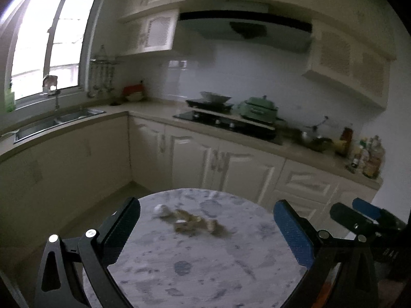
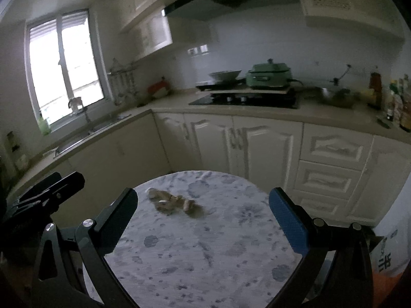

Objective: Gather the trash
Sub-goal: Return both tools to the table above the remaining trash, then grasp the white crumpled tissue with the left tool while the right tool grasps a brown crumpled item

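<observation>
1. The round marble-patterned tabletop (image 1: 205, 269) is pale grey-white, mottled with darker blue-grey blotches and veins, and spreads between and ahead of both pairs of fingers.
2. The small heap of crumpled scraps (image 1: 190, 220) ahead of the fingers is beige and tan, with one white piece at its left end.
3. The left gripper (image 1: 213, 231) has a black finger on its left and a blue textured pad on its right finger.
4. The right gripper (image 2: 205, 220) shows the same pairing: black left, blue right.
5. Far beyond the fingers, the panelled kitchen cabinets (image 2: 257, 143) are cream-white.
6. The lidded cooking pot (image 2: 269, 75) is pale green.
7. The flat stove top (image 2: 244, 101) is glossy black.
</observation>
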A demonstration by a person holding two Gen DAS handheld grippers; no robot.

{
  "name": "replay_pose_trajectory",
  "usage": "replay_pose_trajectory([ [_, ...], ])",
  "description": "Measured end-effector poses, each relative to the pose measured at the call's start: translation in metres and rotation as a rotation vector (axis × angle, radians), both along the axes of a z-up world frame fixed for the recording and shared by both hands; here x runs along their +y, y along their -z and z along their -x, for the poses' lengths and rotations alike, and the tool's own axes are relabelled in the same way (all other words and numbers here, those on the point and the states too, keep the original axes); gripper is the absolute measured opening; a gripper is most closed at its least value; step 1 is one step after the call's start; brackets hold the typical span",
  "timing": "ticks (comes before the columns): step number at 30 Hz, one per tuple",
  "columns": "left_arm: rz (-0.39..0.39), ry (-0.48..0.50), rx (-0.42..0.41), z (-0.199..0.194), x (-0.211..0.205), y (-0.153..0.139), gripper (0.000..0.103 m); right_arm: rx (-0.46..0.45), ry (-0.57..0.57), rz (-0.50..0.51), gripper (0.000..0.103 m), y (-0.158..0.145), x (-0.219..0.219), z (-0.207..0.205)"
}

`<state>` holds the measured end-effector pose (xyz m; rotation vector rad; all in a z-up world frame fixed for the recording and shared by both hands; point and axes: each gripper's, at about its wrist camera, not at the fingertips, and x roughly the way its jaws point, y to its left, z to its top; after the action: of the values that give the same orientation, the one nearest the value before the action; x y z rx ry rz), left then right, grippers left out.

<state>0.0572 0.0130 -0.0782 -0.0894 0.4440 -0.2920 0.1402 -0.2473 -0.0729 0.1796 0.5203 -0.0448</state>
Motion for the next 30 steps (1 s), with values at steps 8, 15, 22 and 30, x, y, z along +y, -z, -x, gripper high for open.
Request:
replay_pose_trajectory([
  [8,-0.006,-0.053,0.062,-0.048,0.002,0.007,0.102,0.058,-0.045,0.009,0.103,0.024,0.014,-0.035],
  [15,-0.020,-0.083,0.144,-0.110,0.005,0.026,0.102,0.151,-0.072,0.013,0.103,0.066,0.020,-0.082],
  [22,-0.051,-0.107,0.233,-0.179,0.009,0.058,0.102,0.267,-0.091,0.007,0.103,0.128,0.028,-0.142],
  [30,-0.127,-0.120,0.300,-0.282,-0.010,0.092,0.102,0.357,-0.089,0.031,0.100,0.183,0.036,-0.203],
])
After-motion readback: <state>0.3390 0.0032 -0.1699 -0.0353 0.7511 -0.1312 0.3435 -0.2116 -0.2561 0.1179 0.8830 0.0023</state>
